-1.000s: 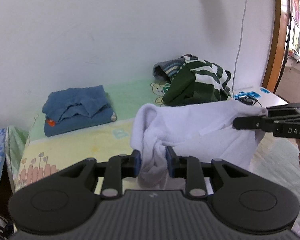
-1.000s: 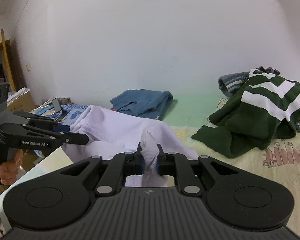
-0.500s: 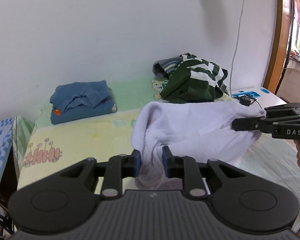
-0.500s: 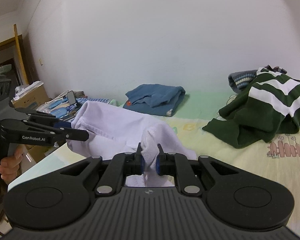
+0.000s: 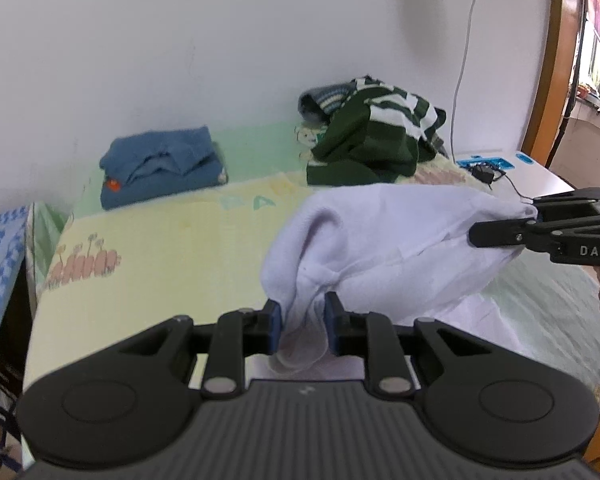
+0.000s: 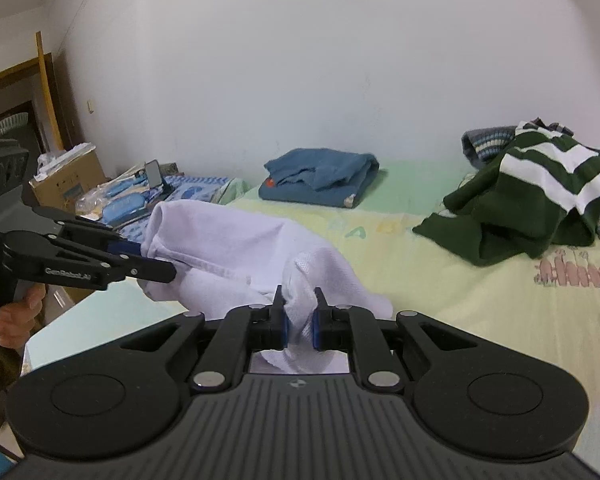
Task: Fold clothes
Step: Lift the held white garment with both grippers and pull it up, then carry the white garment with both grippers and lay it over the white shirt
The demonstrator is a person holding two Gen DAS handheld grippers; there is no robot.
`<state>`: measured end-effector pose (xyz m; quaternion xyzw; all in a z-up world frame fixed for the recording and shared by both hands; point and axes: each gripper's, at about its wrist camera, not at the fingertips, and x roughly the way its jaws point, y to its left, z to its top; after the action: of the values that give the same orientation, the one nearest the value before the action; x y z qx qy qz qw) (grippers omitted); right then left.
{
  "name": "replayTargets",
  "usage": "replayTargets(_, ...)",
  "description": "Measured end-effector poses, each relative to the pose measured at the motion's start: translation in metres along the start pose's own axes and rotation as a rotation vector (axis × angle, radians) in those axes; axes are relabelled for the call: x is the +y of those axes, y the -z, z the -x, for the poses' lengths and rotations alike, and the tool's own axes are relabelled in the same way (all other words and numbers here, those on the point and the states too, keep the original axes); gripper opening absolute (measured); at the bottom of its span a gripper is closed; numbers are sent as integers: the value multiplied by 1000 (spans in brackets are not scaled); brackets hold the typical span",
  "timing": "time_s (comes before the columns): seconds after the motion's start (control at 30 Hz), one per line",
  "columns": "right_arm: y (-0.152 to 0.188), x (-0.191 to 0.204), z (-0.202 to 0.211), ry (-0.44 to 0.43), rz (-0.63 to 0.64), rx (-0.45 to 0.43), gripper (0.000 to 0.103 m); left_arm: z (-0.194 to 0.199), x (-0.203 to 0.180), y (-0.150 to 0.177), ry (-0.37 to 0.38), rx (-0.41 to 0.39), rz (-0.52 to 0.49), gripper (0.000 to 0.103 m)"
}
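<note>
The white garment [image 5: 384, 248] hung bunched above the bed [image 5: 172, 248], stretched between both grippers. The left gripper [image 5: 300, 322] was clenched on a gathered fold, and the right gripper [image 6: 299, 320] pinched another bunched edge. At 11 o'clock lay folded blue clothes [image 5: 160, 166]; at 1 o'clock, a green striped sweater [image 5: 376, 146].

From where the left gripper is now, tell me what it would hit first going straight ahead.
Apart from the white garment the left gripper already clamps, the bed looks like the first thing ahead, short of the green-and-white striped sweater. Depth is unclear.
</note>
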<state>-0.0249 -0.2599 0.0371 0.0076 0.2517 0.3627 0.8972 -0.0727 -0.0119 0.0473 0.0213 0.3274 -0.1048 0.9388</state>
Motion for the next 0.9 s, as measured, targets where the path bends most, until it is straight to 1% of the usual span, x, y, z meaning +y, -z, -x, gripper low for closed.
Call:
replayTargets(0.3, 17, 14, 5, 29, -2, 30, 12, 4, -8, 19, -2, 28, 1, 20)
replayTargets(0.5, 24, 18, 6, 32, 27, 41, 12, 3, -8, 22, -15, 40, 5, 20)
replayTargets(0.57, 29, 20, 3, 30, 42, 49, 17, -2, -9, 22, -16, 49, 4, 20)
replayTargets(0.63, 37, 24, 0, 33, 75, 61, 36, -6, -12, 20, -20, 50, -14, 20)
replayTargets(0.67, 42, 27, -1, 34, 103, 72, 39, -8, -13, 20, -23, 51, -24, 20)
replayTargets(0.8, 59, 42, -3, 30, 227, 103, 41, -9, -13, 18, -26, 53, -30, 20)
replayTargets(0.9, 71, 57, -6, 46, 360, 118, 46, -10, -12, 17, -28, 55, -33, 21)
